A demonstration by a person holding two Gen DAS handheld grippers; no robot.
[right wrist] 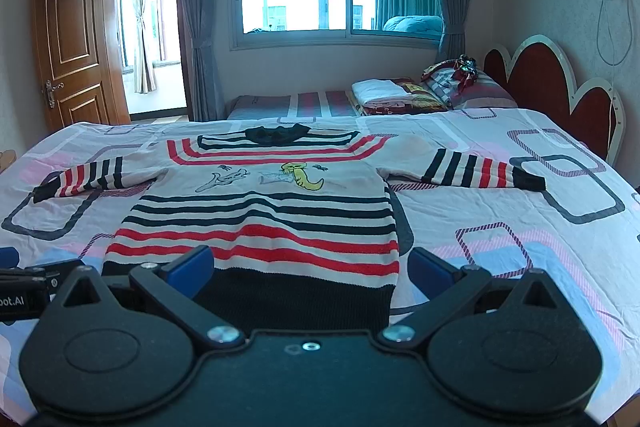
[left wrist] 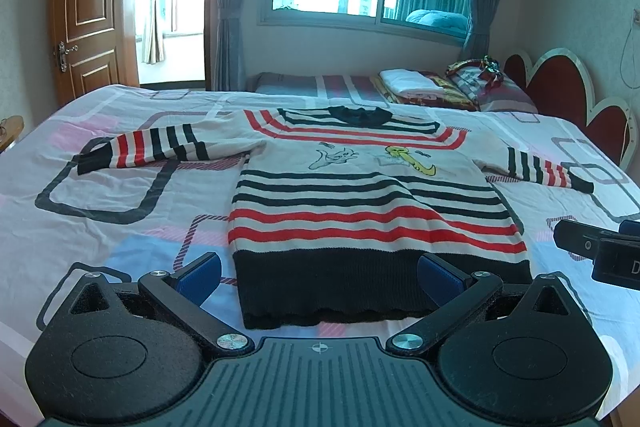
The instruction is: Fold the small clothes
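Note:
A small striped sweater (left wrist: 360, 195) lies flat on the bed, face up, sleeves spread to both sides, black hem nearest me. It also shows in the right wrist view (right wrist: 264, 211). My left gripper (left wrist: 320, 277) is open and empty, hovering over the black hem, blue pads either side of it. My right gripper (right wrist: 310, 267) is open and empty, over the hem's right corner. The right gripper also shows at the right edge of the left wrist view (left wrist: 600, 251). The left gripper shows at the left edge of the right wrist view (right wrist: 28, 287).
The bed sheet (right wrist: 500, 227) is pink and white with square patterns. Folded bedding and pillows (right wrist: 420, 89) lie on a second bed behind. A red headboard (right wrist: 560, 83) stands at the right. A wooden door (right wrist: 72, 39) is at the left.

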